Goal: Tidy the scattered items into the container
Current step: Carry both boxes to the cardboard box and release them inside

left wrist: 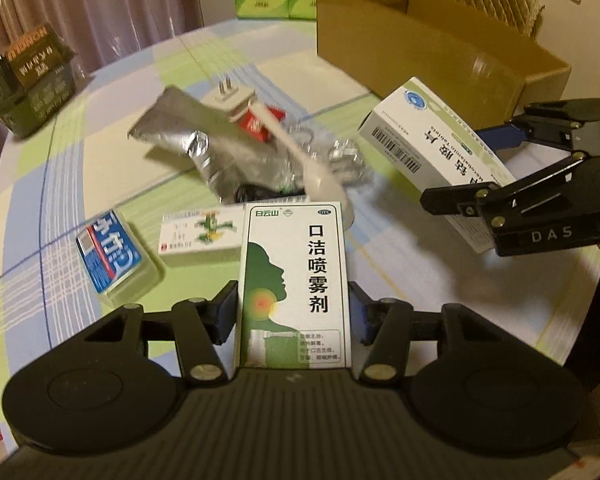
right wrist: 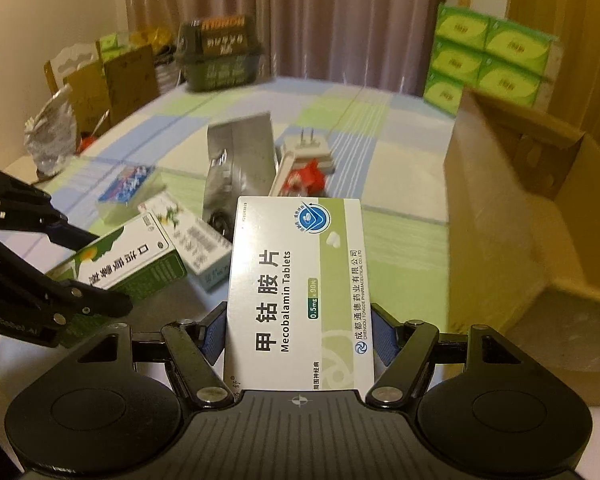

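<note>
My left gripper (left wrist: 294,310) is shut on a green-and-white throat spray box (left wrist: 296,280), held above the table; the box also shows in the right wrist view (right wrist: 128,264). My right gripper (right wrist: 298,334) is shut on a white Mecobalamin tablets box (right wrist: 298,280), which also shows in the left wrist view (left wrist: 432,152) near the open cardboard box (left wrist: 432,48), the container. That cardboard box stands to the right in the right wrist view (right wrist: 520,208). On the table lie a blue box (left wrist: 110,256), a small white-green box (left wrist: 200,238), a silver foil pouch (left wrist: 188,128), a white plug adapter (left wrist: 236,98) and a red packet (left wrist: 260,122).
The round table has a checked cloth (left wrist: 80,152). A dark green box (left wrist: 32,76) stands at its far left edge. Green tissue packs (right wrist: 492,60) are stacked behind the cardboard box. Crinkled clear wrap (left wrist: 332,152) and a white cable lie by the pouch. Cartons and a chair stand beyond the table (right wrist: 100,80).
</note>
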Demonstrator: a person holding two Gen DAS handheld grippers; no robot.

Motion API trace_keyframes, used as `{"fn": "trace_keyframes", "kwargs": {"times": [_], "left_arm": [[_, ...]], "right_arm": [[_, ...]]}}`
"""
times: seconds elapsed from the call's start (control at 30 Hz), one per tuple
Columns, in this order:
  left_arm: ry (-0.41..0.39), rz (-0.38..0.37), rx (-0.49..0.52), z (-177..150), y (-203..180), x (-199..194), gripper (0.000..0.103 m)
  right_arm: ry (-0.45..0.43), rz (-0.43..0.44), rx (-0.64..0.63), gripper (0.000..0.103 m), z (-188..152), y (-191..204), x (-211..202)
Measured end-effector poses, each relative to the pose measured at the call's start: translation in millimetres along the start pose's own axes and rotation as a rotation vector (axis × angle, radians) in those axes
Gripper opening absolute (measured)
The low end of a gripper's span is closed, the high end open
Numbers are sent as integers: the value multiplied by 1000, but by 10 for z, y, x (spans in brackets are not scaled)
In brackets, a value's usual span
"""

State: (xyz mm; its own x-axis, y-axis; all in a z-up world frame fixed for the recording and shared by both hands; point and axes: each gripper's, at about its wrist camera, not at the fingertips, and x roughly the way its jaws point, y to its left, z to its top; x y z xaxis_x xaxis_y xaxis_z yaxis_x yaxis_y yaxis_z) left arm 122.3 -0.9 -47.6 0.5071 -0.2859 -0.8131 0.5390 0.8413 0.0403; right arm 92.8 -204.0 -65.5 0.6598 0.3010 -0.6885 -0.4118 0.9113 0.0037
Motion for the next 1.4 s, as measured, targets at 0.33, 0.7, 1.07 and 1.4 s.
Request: {"fn": "trace_keyframes", "kwargs": {"times": [0.33, 0.7, 1.07, 1.4], "left_arm": [[-136, -24, -33, 642, -445, -352, 50], [-253, -64, -26, 1436, -1204, -345, 50], [-243, -108, -26, 1880, -1681, 168, 50], [-236, -125, -38, 2060, -1812, 467, 51]], "right_arm": [[-155, -86, 58, 68, 446, -386, -756], [-213, -233, 151, 68, 666, -1334, -1202], [-182, -272, 253, 68, 463, -2020, -1078], [-172, -274, 295, 68, 360, -2260, -950]]}}
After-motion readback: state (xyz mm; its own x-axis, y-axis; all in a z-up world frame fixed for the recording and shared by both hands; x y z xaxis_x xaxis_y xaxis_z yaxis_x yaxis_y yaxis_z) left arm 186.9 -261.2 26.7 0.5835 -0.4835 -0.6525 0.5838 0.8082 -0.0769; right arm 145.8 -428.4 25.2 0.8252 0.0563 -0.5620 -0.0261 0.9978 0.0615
